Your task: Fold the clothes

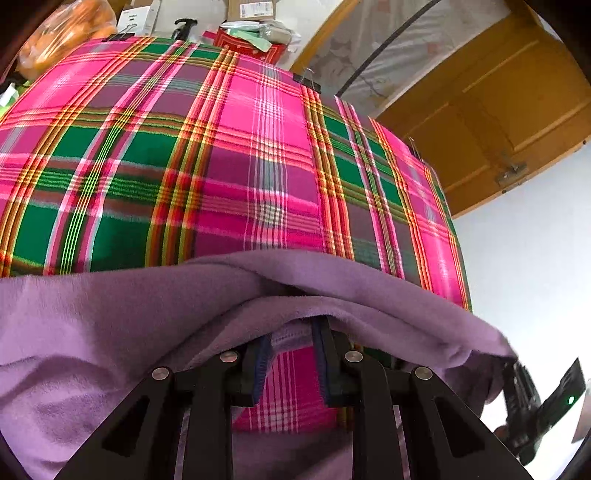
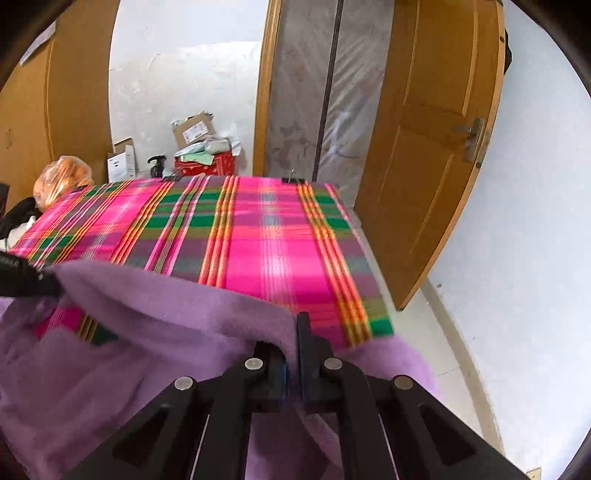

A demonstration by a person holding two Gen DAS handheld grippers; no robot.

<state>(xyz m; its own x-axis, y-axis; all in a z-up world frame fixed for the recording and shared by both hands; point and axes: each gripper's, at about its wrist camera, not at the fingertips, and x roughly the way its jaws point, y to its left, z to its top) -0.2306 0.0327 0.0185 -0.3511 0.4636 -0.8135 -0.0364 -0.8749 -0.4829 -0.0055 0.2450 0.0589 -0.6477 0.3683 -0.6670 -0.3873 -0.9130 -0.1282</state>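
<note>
Right gripper point(image 2: 291, 354) pinches fleece point(image 2: 166, 314) hem, jaws together; left gripper point(image 1: 291, 354), at 9 o'clock, jaws apart under fleece; soft, limp, light; grip edges.

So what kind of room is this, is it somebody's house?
Probably a room in a home, used partly for storage: a wooden door, cardboard boxes stacked by the wall, and a table under a plaid cloth.

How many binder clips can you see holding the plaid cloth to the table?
3: far edge left, far right corner, right edge, that one faint. Others may be hidden.
</note>
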